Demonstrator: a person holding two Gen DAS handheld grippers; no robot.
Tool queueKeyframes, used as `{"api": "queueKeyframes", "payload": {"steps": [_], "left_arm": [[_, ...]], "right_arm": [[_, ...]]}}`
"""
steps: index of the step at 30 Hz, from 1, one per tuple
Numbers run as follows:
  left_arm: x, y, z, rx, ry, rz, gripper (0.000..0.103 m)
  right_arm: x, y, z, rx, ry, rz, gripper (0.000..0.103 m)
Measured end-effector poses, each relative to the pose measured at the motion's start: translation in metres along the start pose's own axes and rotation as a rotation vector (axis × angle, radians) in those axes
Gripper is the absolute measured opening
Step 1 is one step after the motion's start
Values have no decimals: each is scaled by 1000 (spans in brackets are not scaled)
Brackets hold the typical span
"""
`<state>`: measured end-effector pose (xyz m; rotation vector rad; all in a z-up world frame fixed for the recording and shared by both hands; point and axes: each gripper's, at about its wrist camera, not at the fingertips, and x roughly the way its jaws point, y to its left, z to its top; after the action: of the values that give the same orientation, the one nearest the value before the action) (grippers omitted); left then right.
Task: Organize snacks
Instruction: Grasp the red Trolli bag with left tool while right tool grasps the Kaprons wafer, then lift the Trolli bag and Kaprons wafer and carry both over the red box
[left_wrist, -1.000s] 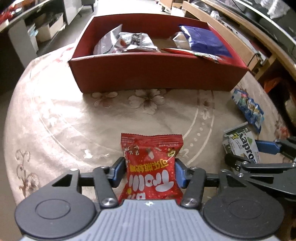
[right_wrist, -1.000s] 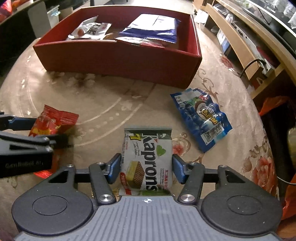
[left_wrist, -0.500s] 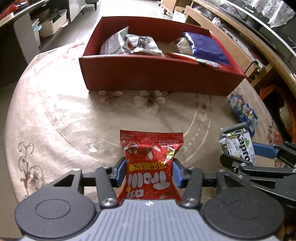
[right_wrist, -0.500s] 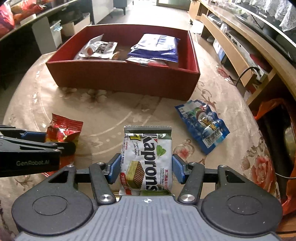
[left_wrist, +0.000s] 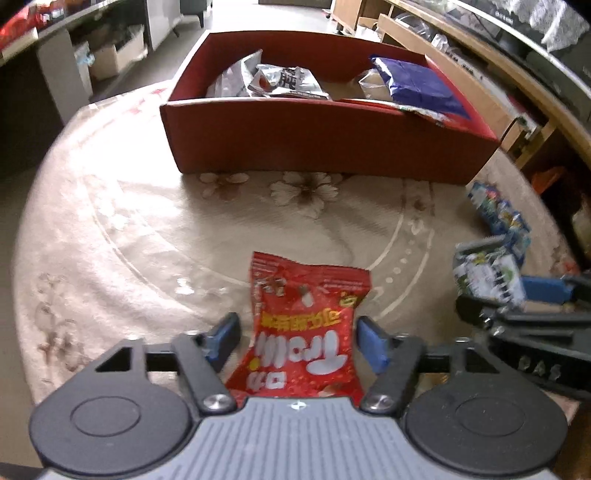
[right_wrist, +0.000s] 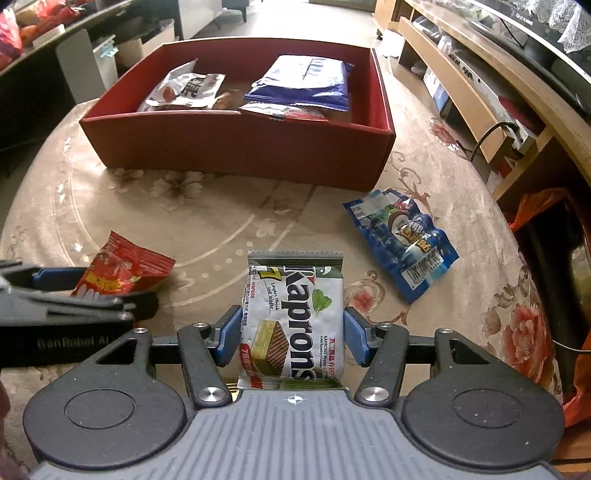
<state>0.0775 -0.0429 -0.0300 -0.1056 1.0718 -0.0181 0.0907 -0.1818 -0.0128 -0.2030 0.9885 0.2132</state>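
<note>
The red snack packet (left_wrist: 306, 328) lay between the left tongs (left_wrist: 297, 338), whose jaws had just been opening and stood clear of it: apparently released short of the red box (left_wrist: 325, 144). The right tongs (right_wrist: 291, 338) were clamped on the Kaprons wafer pack (right_wrist: 295, 317) above the surface (left_wrist: 147, 229)

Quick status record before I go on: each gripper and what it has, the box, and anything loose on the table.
left gripper: jaws have just been opening; red Trolli bag lies between them, pads clear of it
right gripper: shut on Kaprons wafer pack
red box: on the table ahead, holds a silver packet, a blue bag and others
loose: blue snack bag on the tablecloth, right of the wafers
</note>
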Motion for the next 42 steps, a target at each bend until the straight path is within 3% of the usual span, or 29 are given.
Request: {"api": "queueKeyframes", "payload": {"steps": [1,8,21,42], "left_arm": [[-1,0,0,3,0,2,54],[-7,6,2,-35,3,-34,50],[-39,8,23,-51,-101,-63,50],[-41,15,93,-84,-190,-61,50]], "right_arm": [[0,0,0,0,-2,1,65],[-10,3,1,1,-35,9,65],[-28,2,15,15,-125,16,65],[-35,1,70,81,-242,55,65]]}}
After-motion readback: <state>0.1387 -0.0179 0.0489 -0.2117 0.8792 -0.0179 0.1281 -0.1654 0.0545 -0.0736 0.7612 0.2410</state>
